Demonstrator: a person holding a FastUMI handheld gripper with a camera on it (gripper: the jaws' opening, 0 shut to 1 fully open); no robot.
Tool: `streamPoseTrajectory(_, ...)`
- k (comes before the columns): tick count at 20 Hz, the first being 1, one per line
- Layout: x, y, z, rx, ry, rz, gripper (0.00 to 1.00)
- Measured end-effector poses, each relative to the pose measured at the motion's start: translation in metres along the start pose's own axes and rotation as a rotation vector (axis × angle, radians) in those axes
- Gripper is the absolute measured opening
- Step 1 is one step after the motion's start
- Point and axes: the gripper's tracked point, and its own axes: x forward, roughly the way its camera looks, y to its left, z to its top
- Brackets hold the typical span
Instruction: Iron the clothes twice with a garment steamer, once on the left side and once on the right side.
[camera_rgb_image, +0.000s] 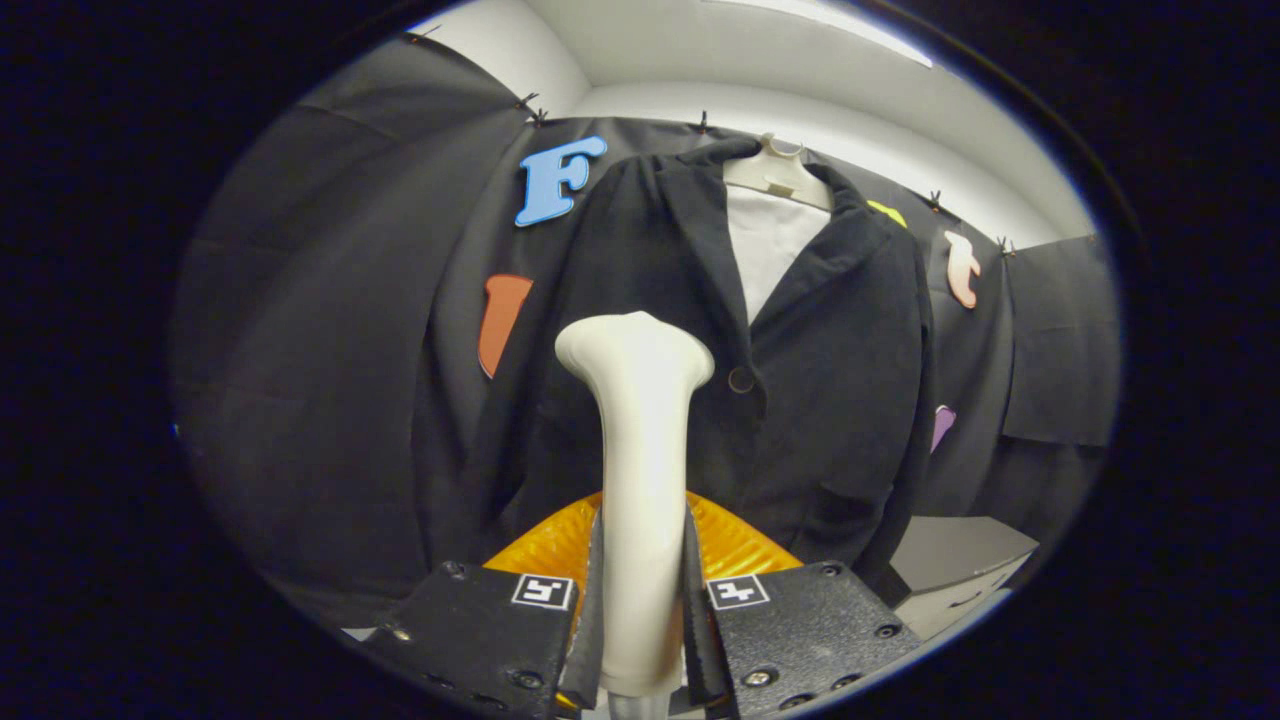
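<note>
black cloth is lining the booth wall behind a dark jacket (800, 380) that is hanging on a pale hanger (775, 172) over a white shirt (770, 255). the gripper (642, 620) is clamping a cream garment steamer (640, 470) by its handle, both fingers pressing narrow on either side, with the steamer's flared head rising just ahead of them near the jacket's button (741, 379). an orange ribbed object (560, 545) is sitting just beyond the fingers. whether the head is touching the cloth is impossible to tell. the pass in hand is probably going best if the head is travelling along one front panel in a slow, even stroke, staying close to the fabric, without dragging the jacket off its hanger.
</note>
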Motion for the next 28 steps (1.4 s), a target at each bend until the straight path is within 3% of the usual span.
streamPoseTrajectory(28,-0.051,0.0,-0.157,-0.032,0.329,0.032,0.35)
